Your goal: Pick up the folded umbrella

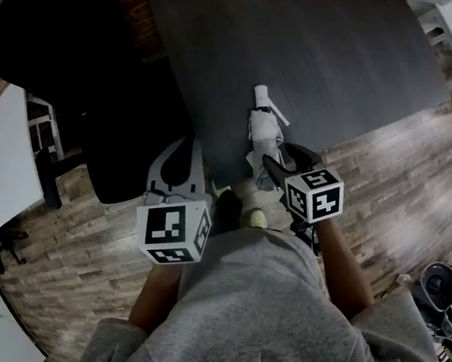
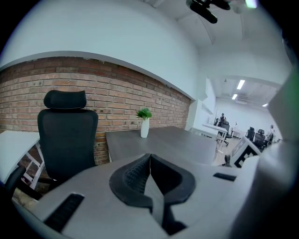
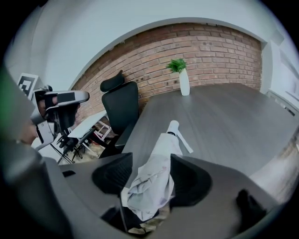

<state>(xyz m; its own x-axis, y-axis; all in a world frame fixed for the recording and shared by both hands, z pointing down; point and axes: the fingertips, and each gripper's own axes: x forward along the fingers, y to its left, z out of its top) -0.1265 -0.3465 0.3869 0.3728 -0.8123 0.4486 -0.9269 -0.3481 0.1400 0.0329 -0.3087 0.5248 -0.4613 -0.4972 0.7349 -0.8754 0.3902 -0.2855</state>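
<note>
We find the folded umbrella (image 3: 156,177), pale grey and loosely bunched, lying lengthwise on the dark wood-grain worktop (image 1: 345,60) close to its near edge. Its rounded white end points away from us, and a thin strap (image 3: 184,142) trails off to one side. The right claw (image 1: 281,156) is tilted down over the crumpled near end. In the right gripper view its two dark pads stand apart with the fabric lying between them; we see no firm squeeze on it, so we read this claw as wide, around the umbrella but not gripping it. The left claw (image 2: 150,156) hangs off the worktop's near-left corner, well apart from the umbrella, with its pads pressed tip to tip and nothing between them. The only printing we can make out is the black-and-white square marker pattern on each claw's cube (image 1: 315,194), (image 1: 173,231). At the far end of the worktop stands a slim white vase (image 2: 144,126) holding a small green plant. A black office chair (image 2: 67,135) sits to the left, in front of a red brick wall (image 2: 117,93).
</note>
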